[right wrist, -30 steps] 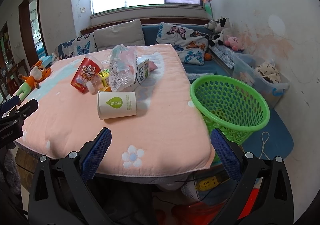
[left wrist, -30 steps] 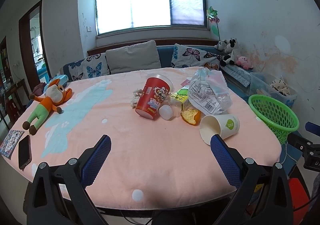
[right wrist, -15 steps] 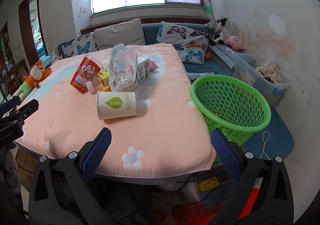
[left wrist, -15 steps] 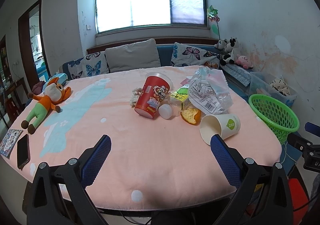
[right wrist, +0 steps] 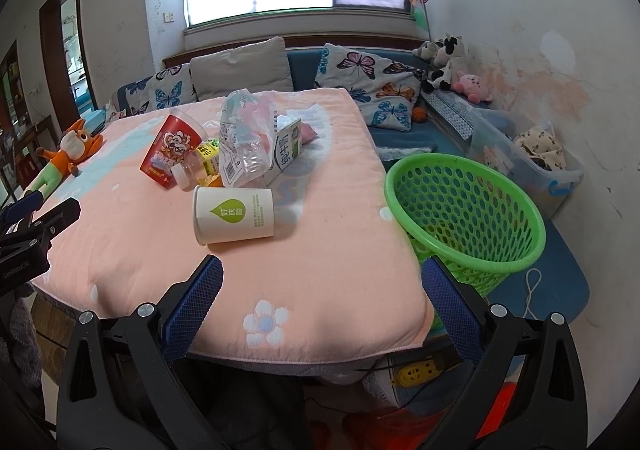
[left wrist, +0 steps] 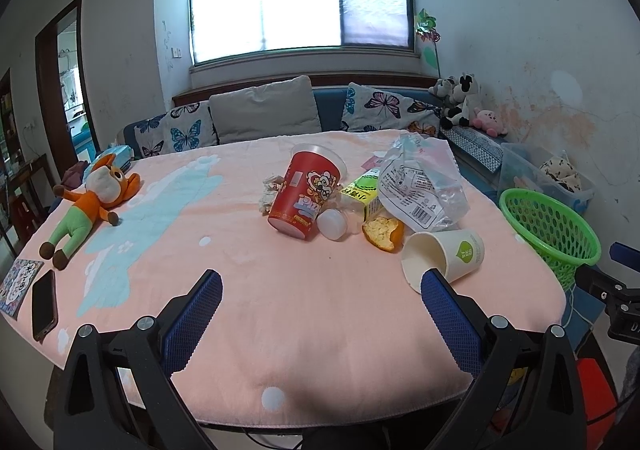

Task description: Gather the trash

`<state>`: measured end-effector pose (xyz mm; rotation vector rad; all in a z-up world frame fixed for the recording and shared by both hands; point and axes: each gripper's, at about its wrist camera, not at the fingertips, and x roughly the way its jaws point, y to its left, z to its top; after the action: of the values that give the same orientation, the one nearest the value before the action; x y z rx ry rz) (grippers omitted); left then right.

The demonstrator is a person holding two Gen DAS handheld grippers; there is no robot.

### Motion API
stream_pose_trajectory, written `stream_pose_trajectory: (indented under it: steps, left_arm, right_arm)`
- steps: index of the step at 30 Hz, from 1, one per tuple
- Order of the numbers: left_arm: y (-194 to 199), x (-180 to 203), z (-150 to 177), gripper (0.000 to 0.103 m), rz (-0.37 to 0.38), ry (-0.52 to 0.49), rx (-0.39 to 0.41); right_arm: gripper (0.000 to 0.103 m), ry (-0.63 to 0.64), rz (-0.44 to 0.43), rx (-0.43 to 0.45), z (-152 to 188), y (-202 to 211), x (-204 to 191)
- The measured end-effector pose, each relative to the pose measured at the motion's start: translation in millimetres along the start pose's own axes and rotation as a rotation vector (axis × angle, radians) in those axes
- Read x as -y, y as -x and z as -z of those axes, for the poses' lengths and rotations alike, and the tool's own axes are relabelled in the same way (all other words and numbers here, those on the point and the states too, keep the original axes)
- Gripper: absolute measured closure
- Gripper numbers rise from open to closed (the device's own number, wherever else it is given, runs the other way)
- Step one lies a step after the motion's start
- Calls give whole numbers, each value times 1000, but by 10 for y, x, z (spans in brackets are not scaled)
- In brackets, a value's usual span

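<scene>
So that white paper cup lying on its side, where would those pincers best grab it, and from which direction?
Probably across its middle, coming down from above. The paper cup lies on its side on the pink tablecloth, open mouth towards the left gripper, base towards the green basket. Its round wall would fit between the fingers of the open right gripper, which is nearest. Squeeze gently, since thin paper may crush.

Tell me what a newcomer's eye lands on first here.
The heap of trash mid-table: a tipped red snack cup, a clear plastic bag, and a white paper cup lying on its side nearest the grippers. Next, the bright green basket beside the table's right edge, and an orange plush toy far left.
</scene>
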<state>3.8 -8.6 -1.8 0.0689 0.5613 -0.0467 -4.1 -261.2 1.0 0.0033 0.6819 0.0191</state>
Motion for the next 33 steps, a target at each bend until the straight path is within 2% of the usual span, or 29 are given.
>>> stream_pose_trajectory:
  steps: [21,33]
  left_arm:
    - [-258,-141,-160,6,-12,18,-21]
    - [-451,-265,-229,6,-6,38,-55]
  right_arm:
    - [5,52,-42,-1,-236,-262,-101]
    - [12,87,-98,-6,-563,-552,-158]
